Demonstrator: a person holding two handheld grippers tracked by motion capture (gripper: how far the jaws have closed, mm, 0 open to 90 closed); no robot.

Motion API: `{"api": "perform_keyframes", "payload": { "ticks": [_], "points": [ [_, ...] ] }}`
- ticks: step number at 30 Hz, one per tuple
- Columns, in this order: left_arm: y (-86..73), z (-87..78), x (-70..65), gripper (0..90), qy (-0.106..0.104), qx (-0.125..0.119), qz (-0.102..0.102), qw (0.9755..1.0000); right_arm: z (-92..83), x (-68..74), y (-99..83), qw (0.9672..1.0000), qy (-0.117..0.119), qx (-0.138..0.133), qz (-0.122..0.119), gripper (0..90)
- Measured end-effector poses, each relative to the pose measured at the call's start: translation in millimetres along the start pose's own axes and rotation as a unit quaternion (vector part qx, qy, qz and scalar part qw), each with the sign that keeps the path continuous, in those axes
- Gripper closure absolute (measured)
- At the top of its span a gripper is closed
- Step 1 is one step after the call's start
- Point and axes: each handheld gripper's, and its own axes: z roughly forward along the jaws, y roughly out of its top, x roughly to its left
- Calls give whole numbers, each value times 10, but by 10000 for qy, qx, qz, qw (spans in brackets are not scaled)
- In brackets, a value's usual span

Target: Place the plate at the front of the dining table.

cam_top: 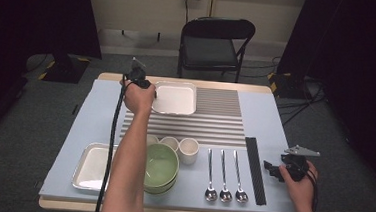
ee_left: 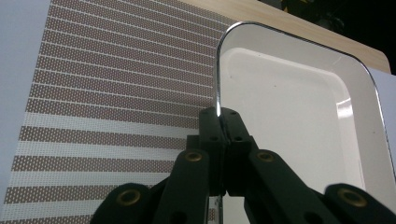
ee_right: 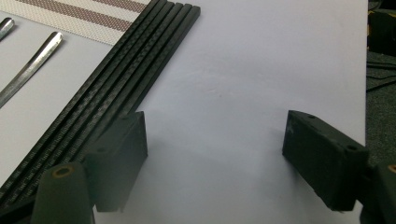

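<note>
Already the left gripper (cam_top: 140, 82) is clenched on the near-left rim of the white tray (cam_top: 176, 99) — in the left gripper view its two black jaws meet on the thin metal edge of the tray (ee_left: 299, 107), just below the rounded corner. The tray lies at the far side of the worktop (cam_top: 100, 110), partly on the striped mat (cam_top: 225, 121), and stretches away to the right of the gripper, its long sides running across the worktop. So any pull or lift starts from one corner, and I judge that the far end would sag or drag on the mat unless it is raised evenly.

The right gripper (cam_top: 274, 170) is released, jaws wide apart over bare blue-grey cover, just right of the black chopsticks (cam_top: 255, 168) — well apart from the tray, so the left hand is plainly the nearer one.

Open room: the mat in front of the tray is bare as far as the three small cups (cam_top: 178, 146). Nearer still sit the green bowls (cam_top: 161, 165), the second metal tray (cam_top: 91, 165) and three spoons (cam_top: 226, 176), which crowd the near edge.
</note>
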Motion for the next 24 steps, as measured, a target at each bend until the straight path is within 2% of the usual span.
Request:
{"api": "perform_keyframes", "payload": {
  "ticks": [24],
  "points": [
    [-3, 94, -39, 893, 12, 10, 24, 10000, 0, 1, 0, 10000, -2, 1, -1, 210]
  ]
}}
